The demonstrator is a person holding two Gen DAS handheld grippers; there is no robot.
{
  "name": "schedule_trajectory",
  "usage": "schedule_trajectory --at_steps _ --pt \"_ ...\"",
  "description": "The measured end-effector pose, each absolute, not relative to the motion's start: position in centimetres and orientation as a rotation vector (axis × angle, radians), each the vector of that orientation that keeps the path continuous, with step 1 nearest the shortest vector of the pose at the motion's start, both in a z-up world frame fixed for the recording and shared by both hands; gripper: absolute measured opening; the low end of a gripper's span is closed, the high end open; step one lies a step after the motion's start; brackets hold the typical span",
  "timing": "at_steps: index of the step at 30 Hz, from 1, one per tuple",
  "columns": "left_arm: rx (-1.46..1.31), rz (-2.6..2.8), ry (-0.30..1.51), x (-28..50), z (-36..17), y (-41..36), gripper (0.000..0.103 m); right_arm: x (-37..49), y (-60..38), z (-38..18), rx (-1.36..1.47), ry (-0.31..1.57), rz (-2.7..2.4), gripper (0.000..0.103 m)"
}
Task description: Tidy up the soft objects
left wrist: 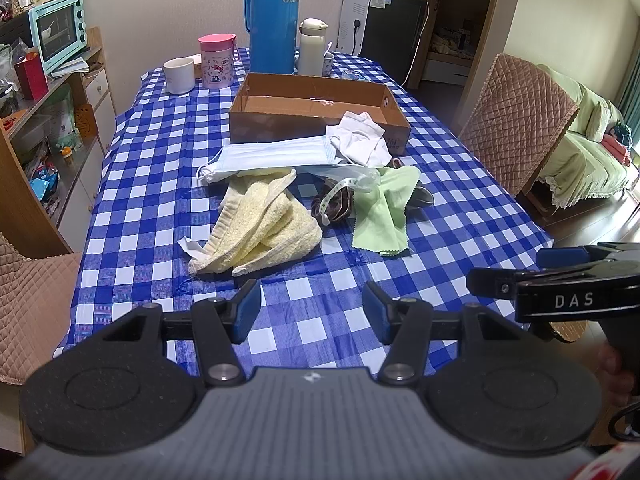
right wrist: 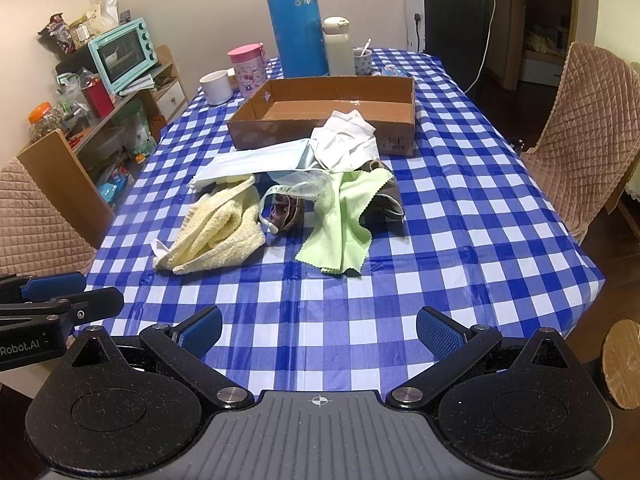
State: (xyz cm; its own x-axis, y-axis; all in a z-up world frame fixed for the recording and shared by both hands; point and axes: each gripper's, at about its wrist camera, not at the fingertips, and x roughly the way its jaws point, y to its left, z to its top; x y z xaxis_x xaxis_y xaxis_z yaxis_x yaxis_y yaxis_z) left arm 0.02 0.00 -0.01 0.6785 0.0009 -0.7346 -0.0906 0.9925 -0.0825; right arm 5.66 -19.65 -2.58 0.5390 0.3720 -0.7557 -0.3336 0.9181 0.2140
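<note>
Checked blue-and-white cloth covers the worktop [right wrist: 460, 216], where a yellow towel [right wrist: 216, 232], green cloth [right wrist: 340, 232] and face mask [right wrist: 248, 164] lie before an empty cardboard box [right wrist: 320, 128], both left hand-held gripper [left wrist: 312, 312] and right hand-held gripper [right wrist: 320, 332] wide and empty, so sorting seems unstarted and calls for reaching forward.

Left gripper [left wrist: 312, 312] over the near edge of the counter [left wrist: 460, 216], jaws apart, nothing between them. Right gripper [left wrist: 504, 276] at the near right corner, side-on. Mid-counter: yellow towel [left wrist: 264, 228], green cloth [left wrist: 384, 212], face mask [left wrist: 272, 156], white cloth [left wrist: 360, 140] leaning on the cardboard box [left wrist: 316, 104]. Along the far edge: blue thermos [left wrist: 276, 24], pink cup [left wrist: 218, 60], white mug [left wrist: 179, 75].
</note>
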Motion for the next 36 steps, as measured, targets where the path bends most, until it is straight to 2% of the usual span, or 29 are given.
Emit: schedule_trajectory --at_steps 36 --pt "-0.116 0.051 0.826 0.02 -0.01 0.0 0.054 5.98 -19.17 -2.63 0.043 0.908 0.419 0.103"
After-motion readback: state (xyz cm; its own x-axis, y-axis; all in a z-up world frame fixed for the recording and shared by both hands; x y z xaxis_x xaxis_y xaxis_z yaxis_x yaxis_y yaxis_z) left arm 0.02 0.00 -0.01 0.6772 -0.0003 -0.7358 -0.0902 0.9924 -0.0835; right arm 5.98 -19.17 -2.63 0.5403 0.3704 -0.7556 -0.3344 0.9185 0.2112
